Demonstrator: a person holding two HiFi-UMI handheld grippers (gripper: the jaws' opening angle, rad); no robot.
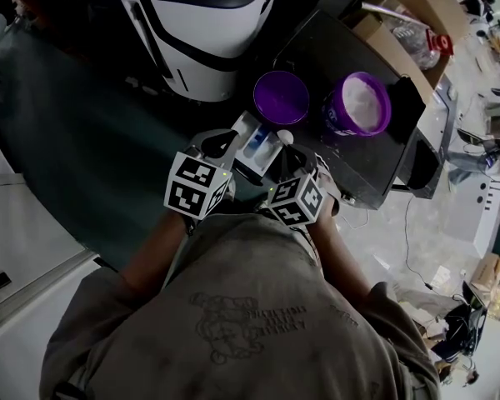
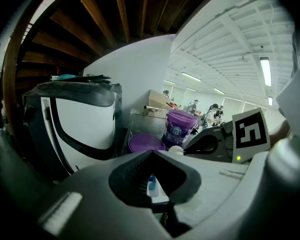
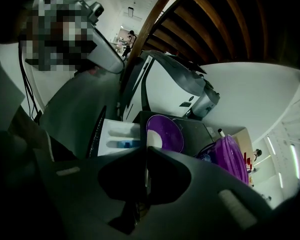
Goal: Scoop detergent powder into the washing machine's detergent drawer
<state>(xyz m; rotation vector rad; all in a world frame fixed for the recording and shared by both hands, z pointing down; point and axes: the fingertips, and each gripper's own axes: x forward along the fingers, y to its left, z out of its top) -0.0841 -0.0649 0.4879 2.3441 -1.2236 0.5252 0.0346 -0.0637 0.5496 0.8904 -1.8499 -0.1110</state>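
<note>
So the right gripper [image 3: 144, 153] has its jaws clamped on the thin handle of a small white plastic scoop [image 3: 153, 141]. The round bowl of the scoop sticks out past the tips, and I honestly can't tell if there's any powder in it. From the head view the scoop [image 1: 285, 137] sits right at the edge of the pulled-out white detergent drawer [image 1: 257, 144], the one with a blue insert in one compartment, and the right gripper [image 1: 290, 152] is just behind it. The left gripper [image 2: 151, 153] has its jaws pressed together at the tips with nothing between them. You can see the drawer [image 2: 152, 186] through the hollow behind the tips. In the head view the left gripper [image 1: 225, 140] is just beside the drawer's left side. Behind the drawer there's a round purple lid [image 1: 281, 97] lying flat on a dark tabletop [image 1: 342, 48], and next to it on the right is the open purple plastic tub [image 1: 337, 122] full of white detergent powder [image 1: 362, 100]. The white-and-dark-grey washing machine [image 1: 204, 32] is off to the left of the lid. Cardboard boxes [image 1: 417, 7] are at the far end of the table.
</note>
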